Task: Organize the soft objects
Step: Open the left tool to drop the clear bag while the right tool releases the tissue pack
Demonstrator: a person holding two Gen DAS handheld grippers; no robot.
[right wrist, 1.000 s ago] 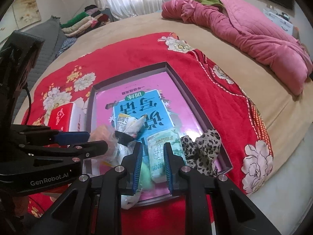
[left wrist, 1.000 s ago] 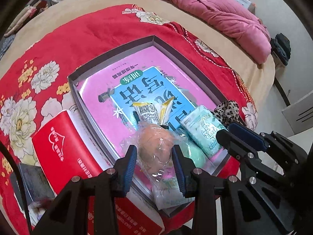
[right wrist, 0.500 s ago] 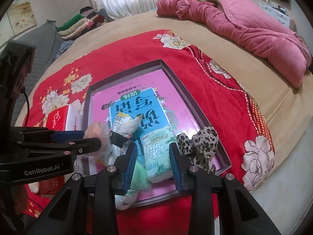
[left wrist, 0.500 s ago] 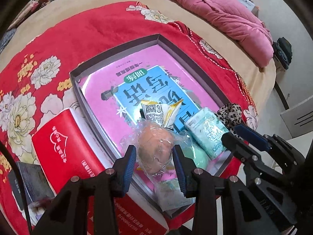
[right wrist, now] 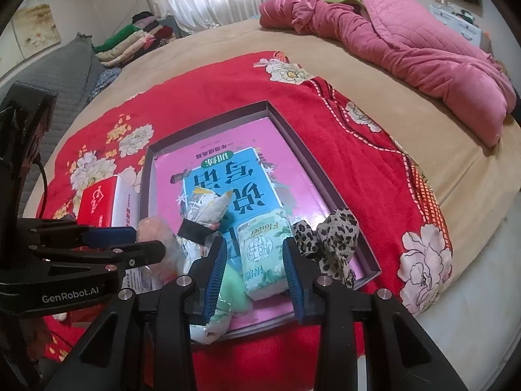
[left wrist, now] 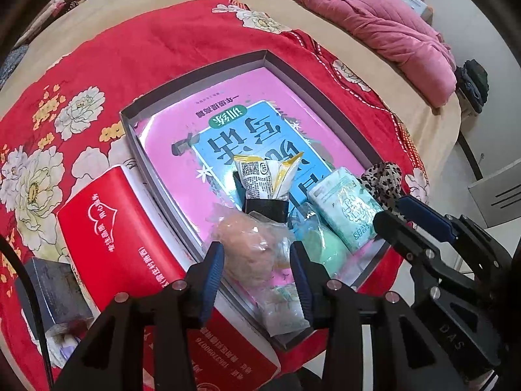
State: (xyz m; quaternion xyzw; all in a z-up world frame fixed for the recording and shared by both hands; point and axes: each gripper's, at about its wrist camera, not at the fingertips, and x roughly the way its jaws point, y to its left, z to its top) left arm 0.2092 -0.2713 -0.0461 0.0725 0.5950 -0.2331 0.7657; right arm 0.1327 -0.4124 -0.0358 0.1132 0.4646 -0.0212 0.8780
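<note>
A shallow grey box (left wrist: 195,75) (right wrist: 208,123) lies on the red floral blanket with a pink book inside. At its near end sit a peach soft ball in a plastic bag (left wrist: 250,247) (right wrist: 153,231), a snack packet (left wrist: 260,176), a green soft thing (left wrist: 329,244), a mint tissue pack (left wrist: 348,208) (right wrist: 263,247) and a leopard-print fabric piece (left wrist: 384,176) (right wrist: 335,238). My left gripper (left wrist: 257,260) (right wrist: 146,241) straddles the bagged ball, jaws opening, pads loose at its sides. My right gripper (right wrist: 254,260) (left wrist: 392,210) straddles the tissue pack, jaws opening, with a gap on the left.
A red carton (left wrist: 114,228) (right wrist: 97,202) lies against the box's left side, with a small dark box (left wrist: 52,286) beside it. A pink quilt (right wrist: 423,49) is heaped at the far right of the bed. Folded clothes (right wrist: 130,42) are stacked far left. The bed edge drops off at right.
The right gripper's jaws have spread apart from the tissue pack, which stays lying in the box. The left jaws have widened a little. Neither hand has shifted.
</note>
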